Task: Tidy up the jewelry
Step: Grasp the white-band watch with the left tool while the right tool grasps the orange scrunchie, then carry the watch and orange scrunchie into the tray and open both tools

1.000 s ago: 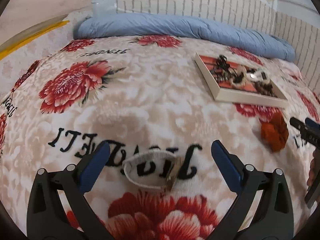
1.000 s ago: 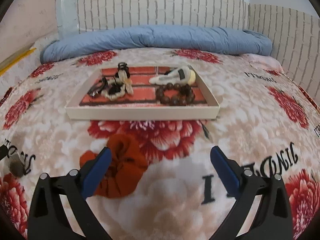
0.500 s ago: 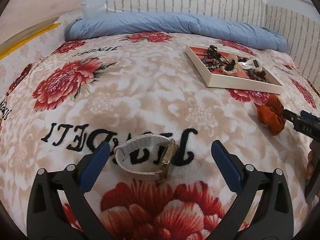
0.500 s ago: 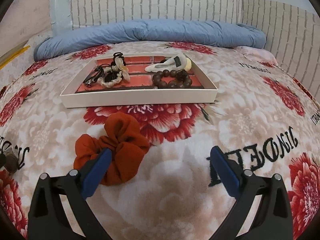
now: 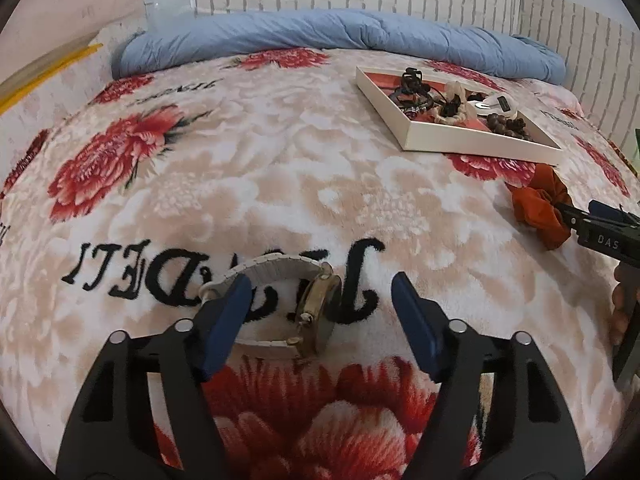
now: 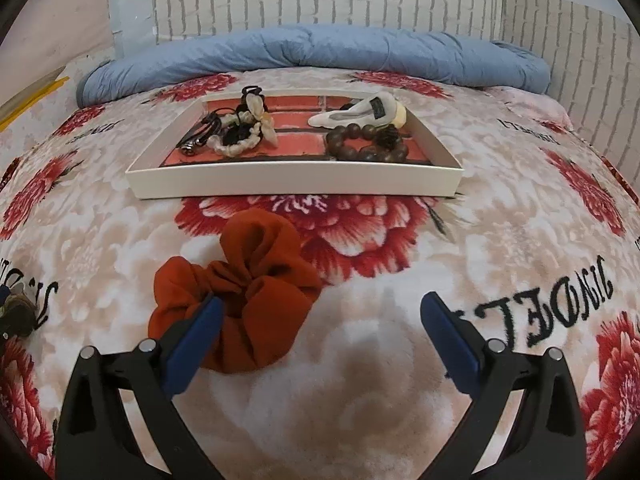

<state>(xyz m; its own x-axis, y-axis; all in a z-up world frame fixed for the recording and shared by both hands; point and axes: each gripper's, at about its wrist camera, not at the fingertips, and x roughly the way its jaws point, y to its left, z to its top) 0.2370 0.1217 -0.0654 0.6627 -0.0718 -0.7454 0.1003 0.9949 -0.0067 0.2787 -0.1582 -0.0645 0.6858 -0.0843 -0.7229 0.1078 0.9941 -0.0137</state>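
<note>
Left wrist view: left gripper (image 5: 320,308) low over the bed (image 5: 280,168), jaws closing with the watch (image 5: 288,308) between them; watch stands on its side on the floral blanket, white band looped, gold case toward the right pad. Left pad overlaps the band's left end, contact unclear; right pad stands clear of the case, so not clamped yet. Right gripper (image 5: 600,228) enters at the right edge of this view, its tip at the orange scrunchie (image 5: 540,212).

Right wrist view: right gripper (image 6: 320,332) spread wide, nothing gripped. Orange scrunchie (image 6: 240,292) lies on the blanket by the left pad, which overlaps its lower-left part; right pad well apart from it over bare blanket. White tray (image 6: 296,180) sits beyond the scrunchie toward the head of the bed, holding a dark bead bracelet (image 6: 364,144), a white hair clip (image 6: 360,114) and a tangle of black and cream hair ties (image 6: 240,132). Blue duvet (image 6: 312,56) rolled along the head edge against the brick-pattern wall.
</note>
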